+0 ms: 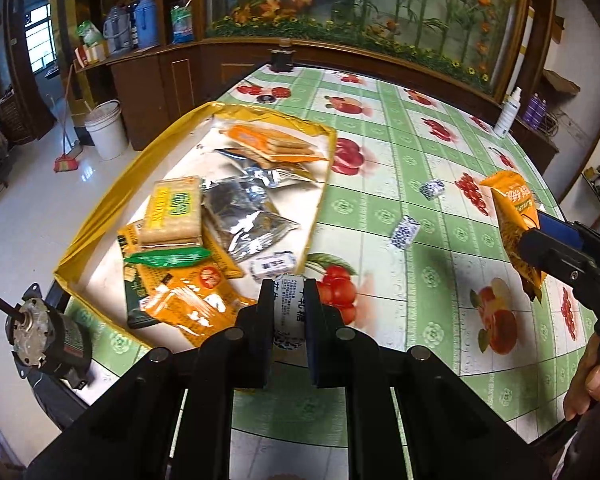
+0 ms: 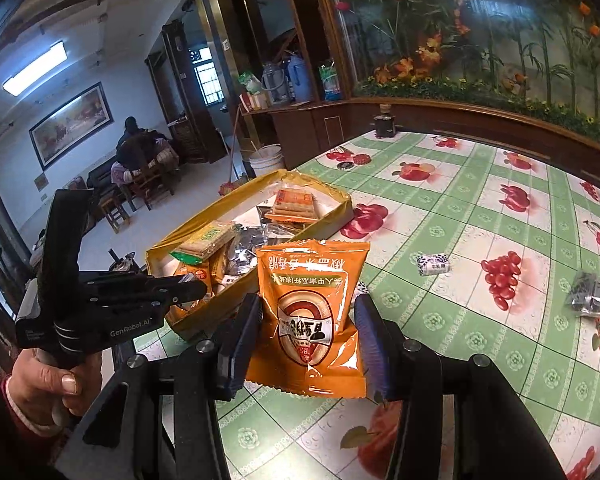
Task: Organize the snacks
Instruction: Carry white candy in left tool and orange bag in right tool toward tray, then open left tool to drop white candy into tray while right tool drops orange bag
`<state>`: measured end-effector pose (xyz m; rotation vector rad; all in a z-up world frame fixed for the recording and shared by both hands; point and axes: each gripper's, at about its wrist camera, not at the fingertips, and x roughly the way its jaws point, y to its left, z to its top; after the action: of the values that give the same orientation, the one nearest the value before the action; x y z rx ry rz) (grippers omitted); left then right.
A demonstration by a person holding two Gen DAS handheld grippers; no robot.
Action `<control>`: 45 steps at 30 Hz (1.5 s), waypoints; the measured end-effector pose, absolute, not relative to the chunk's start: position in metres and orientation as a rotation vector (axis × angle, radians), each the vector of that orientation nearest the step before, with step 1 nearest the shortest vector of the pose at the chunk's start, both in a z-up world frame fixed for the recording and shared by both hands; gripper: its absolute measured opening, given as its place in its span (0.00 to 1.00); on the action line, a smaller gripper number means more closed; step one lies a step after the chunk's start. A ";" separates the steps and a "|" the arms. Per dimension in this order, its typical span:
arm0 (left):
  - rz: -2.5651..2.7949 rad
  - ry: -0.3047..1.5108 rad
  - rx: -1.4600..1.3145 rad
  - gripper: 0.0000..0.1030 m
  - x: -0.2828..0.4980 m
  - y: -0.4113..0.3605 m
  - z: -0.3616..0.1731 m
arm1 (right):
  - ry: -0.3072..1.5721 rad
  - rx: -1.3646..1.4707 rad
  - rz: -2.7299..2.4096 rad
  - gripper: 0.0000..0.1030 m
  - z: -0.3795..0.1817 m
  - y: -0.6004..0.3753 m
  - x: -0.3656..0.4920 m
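Orange snack packet [image 2: 308, 312], yellow box [image 1: 100, 204], green-checked fruit-print tablecloth [image 1: 440, 240].

Two matte black plastic two-finger grippers: the left gripper [image 1: 288, 312] has angular ribbed linkages studded with round silver pins and dark blue finger pads. The right gripper [image 2: 308, 330] has ridged blue pads [image 2: 370, 336]. White "GenRobot.AI" lettering marks the left gripper's body. Bare-skinned hands grip the pistol handles; the left hand [image 2: 46, 386] shows a pale thumbnail and a pinkish cuff.

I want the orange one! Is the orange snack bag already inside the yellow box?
No, the right gripper holds the orange snack bag outside the yellow box.
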<state>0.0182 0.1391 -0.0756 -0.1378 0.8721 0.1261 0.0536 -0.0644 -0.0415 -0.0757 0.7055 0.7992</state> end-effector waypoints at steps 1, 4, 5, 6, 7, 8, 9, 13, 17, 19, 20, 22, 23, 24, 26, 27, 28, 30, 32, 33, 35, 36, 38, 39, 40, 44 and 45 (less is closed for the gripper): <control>0.130 0.873 -0.143 0.10 0.018 0.142 -0.076 | 0.705 -0.077 0.806 0.48 -0.041 -0.062 0.054; 0.142 0.872 -0.155 0.10 0.018 0.149 -0.077 | 0.705 -0.085 0.822 0.48 -0.041 -0.052 0.057; 0.144 0.872 -0.159 0.10 0.018 0.151 -0.078 | 0.707 -0.087 0.827 0.48 -0.041 -0.049 0.058; 0.146 0.872 -0.161 0.10 0.017 0.152 -0.078 | 0.708 -0.087 0.831 0.48 -0.041 -0.046 0.059; 0.147 0.872 -0.163 0.10 0.017 0.154 -0.078 | 0.709 -0.089 0.835 0.48 -0.042 -0.044 0.060; 0.149 0.872 -0.166 0.10 0.016 0.156 -0.078 | 0.711 -0.091 0.838 0.48 -0.043 -0.041 0.061; 0.152 0.872 -0.170 0.10 0.016 0.159 -0.079 | 0.714 -0.093 0.842 0.48 -0.044 -0.038 0.062; 0.169 0.876 -0.185 0.10 0.014 0.169 -0.081 | 0.717 -0.096 0.861 0.48 -0.045 -0.027 0.065; 0.189 0.877 -0.201 0.10 0.013 0.179 -0.082 | 0.720 -0.102 0.878 0.48 -0.046 -0.016 0.069; 0.198 0.879 -0.206 0.10 0.012 0.184 -0.082 | 0.720 -0.106 0.888 0.48 -0.046 -0.010 0.071; 0.204 0.880 -0.209 0.10 0.012 0.186 -0.082 | 0.720 -0.107 0.894 0.48 -0.046 -0.007 0.073; 0.214 0.882 -0.216 0.10 0.011 0.191 -0.083 | 0.720 -0.104 0.905 0.48 -0.045 -0.001 0.075; 0.219 0.883 -0.219 0.10 0.011 0.193 -0.084 | 0.721 -0.102 0.911 0.48 -0.045 0.002 0.077; 0.224 0.882 -0.224 0.10 0.011 0.196 -0.084 | 0.723 -0.101 0.917 0.47 -0.045 0.006 0.078; 0.233 0.884 -0.228 0.10 0.011 0.201 -0.086 | 0.724 -0.107 0.923 0.48 -0.045 0.013 0.082; 0.239 0.887 -0.230 0.11 0.011 0.203 -0.087 | 0.724 -0.110 0.928 0.48 -0.045 0.017 0.084; 0.244 0.891 -0.236 0.11 0.011 0.206 -0.089 | 0.730 -0.109 0.934 0.47 -0.047 0.020 0.087; 0.250 0.895 -0.244 0.11 0.012 0.210 -0.090 | 0.738 -0.106 0.947 0.48 -0.049 0.029 0.091; 0.253 0.896 -0.247 0.11 0.013 0.213 -0.091 | 0.744 -0.110 0.958 0.48 -0.052 0.038 0.093; 0.254 0.897 -0.248 0.11 0.014 0.213 -0.091 | 0.744 -0.114 0.965 0.47 -0.053 0.043 0.094; 0.254 0.896 -0.250 0.11 0.016 0.214 -0.091 | 0.748 -0.117 0.977 0.47 -0.056 0.051 0.095; 0.253 0.896 -0.251 0.11 0.018 0.214 -0.091 | 0.749 -0.119 0.982 0.47 -0.057 0.054 0.095; 0.252 0.895 -0.252 0.11 0.021 0.214 -0.092 | 0.752 -0.123 0.988 0.47 -0.059 0.060 0.097; 0.252 0.893 -0.252 0.11 0.023 0.214 -0.091 | 0.754 -0.124 0.990 0.47 -0.060 0.062 0.099; 0.252 0.893 -0.253 0.11 0.026 0.214 -0.092 | 0.754 -0.122 0.990 0.47 -0.061 0.065 0.101; 0.261 0.887 -0.245 0.11 0.033 0.215 -0.092 | 0.760 -0.114 0.988 0.47 -0.064 0.076 0.113; 0.267 0.887 -0.242 0.11 0.036 0.215 -0.092 | 0.762 -0.116 0.987 0.47 -0.066 0.078 0.115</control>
<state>0.0357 0.2151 -0.0923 -0.2416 0.8866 0.2667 0.1154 0.0782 -0.0656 -0.1156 0.7625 0.9869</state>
